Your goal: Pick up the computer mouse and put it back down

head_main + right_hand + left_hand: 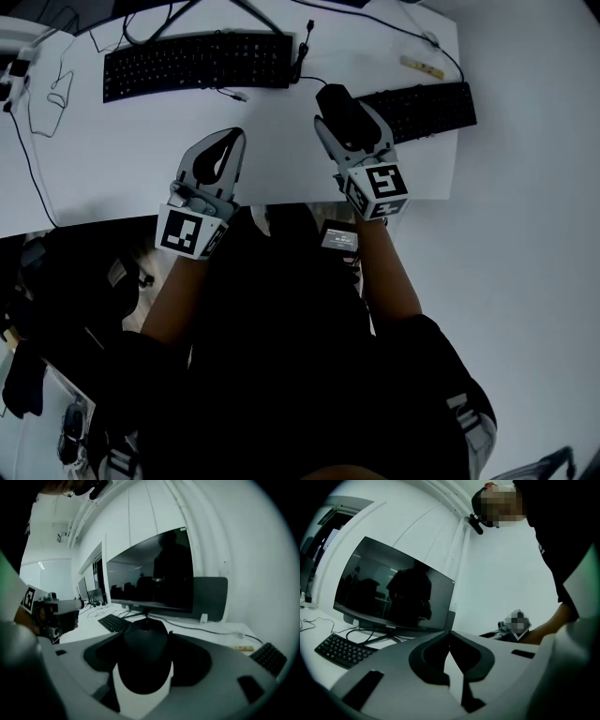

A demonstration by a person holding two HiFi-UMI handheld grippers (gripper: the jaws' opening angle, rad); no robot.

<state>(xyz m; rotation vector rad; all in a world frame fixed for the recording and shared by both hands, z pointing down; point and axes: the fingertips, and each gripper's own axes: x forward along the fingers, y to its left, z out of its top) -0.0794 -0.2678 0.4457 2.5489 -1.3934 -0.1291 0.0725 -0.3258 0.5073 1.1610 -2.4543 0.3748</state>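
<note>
The black computer mouse sits between the jaws of my right gripper, which is shut on its sides over the white desk, just left of a second keyboard. In the right gripper view the mouse fills the space between the jaws of the right gripper. I cannot tell whether it touches the desk. My left gripper hovers near the desk's front edge, well to the left of the mouse. In its own view the left gripper has its tips together with nothing held.
A black keyboard lies at the back of the desk and a second keyboard at the right. A dark monitor stands behind them. Thin cables trail at the left. A small yellow strip lies at the back right.
</note>
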